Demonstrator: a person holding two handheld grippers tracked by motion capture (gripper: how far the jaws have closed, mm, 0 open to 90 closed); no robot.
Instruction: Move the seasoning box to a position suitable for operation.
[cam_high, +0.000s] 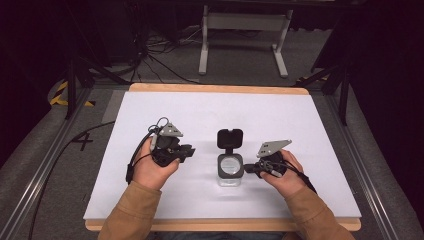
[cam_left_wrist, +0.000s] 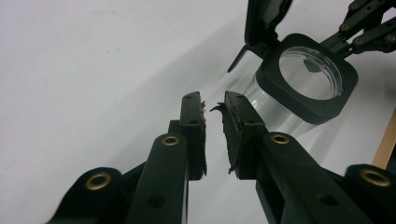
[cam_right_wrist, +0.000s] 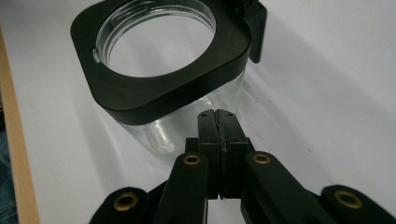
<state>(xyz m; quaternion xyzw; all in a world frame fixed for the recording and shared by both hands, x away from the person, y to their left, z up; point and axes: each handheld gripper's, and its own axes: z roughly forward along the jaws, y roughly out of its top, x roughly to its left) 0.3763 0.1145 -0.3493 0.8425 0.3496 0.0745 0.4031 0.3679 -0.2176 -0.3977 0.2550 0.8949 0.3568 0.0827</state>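
Observation:
A clear glass jar (cam_high: 230, 169) with a square black collar stands in the middle of the white table (cam_high: 300, 125). Its hinged black lid (cam_high: 230, 137) is flipped open toward the far side. The jar looks empty. My left gripper (cam_high: 190, 150) sits to the jar's left, apart from it. In the left gripper view its jaws (cam_left_wrist: 214, 105) stand slightly parted with nothing between them, pointing at the jar (cam_left_wrist: 306, 84). My right gripper (cam_high: 246, 169) is at the jar's right side. Its pads (cam_right_wrist: 218, 114) are pressed together, right up against the glass wall below the collar (cam_right_wrist: 154, 93).
The white sheet lies on a wooden board whose edge (cam_high: 220, 88) shows at the back and front. Behind the table are a white metal stand (cam_high: 245, 30) and loose cables (cam_high: 155, 55) on the floor. Metal rails run along both sides.

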